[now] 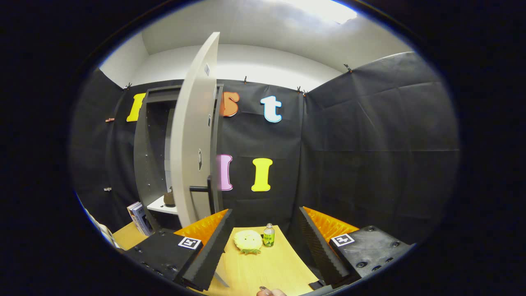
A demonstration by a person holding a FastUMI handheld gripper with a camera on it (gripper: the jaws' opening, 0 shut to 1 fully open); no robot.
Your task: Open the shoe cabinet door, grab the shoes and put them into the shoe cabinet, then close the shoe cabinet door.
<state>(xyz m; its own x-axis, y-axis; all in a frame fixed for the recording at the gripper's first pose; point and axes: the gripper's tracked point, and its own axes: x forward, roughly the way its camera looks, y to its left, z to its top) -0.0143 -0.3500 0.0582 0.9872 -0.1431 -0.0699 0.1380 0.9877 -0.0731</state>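
Note:
The tall dark shoe cabinet (144, 164) stands beyond my left finger, and its pale door (193, 135) is swung open toward me, edge on. A dark handle (201, 189) sticks out near the door's lower part. Inside, on a white shelf (162, 205), sits a small brown object (169, 198) that may be a shoe; I cannot tell for sure. My gripper (265, 230) is open, its two fingers spread wide with nothing between them, held above the wooden table (263, 267).
On the table just ahead of the fingers lie a yellow-green plush toy (248, 241) and a small green bottle (268, 235). Books (139, 218) lean by the cabinet's foot on the left. A fingertip (269, 292) shows at the table's near edge.

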